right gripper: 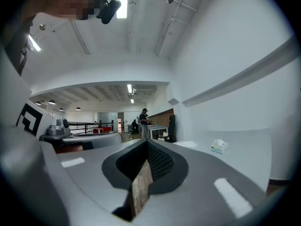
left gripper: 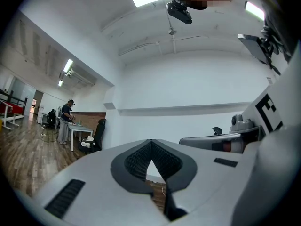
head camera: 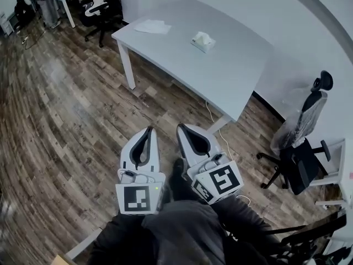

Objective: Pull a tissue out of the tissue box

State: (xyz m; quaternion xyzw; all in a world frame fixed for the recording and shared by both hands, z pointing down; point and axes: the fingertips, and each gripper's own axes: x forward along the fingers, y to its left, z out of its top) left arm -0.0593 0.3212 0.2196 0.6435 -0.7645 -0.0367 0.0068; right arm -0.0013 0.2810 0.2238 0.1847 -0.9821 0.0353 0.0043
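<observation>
Head view: smooth white left gripper (head camera: 148, 130) and right gripper (head camera: 180, 126), ribbed jaws closed tip to tip, over wood-plank floor (head camera: 66, 120), well apart from tissue box (head camera: 203, 41) on white table (head camera: 237, 70).

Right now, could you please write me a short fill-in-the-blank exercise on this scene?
1. The tissue box stands on the white ____.
2. The left gripper and the right gripper are held low over the ____ floor, well short of the box.
3. Each gripper's fingers are ____, with nothing between them.

Missing words: table; wooden; shut.
</observation>
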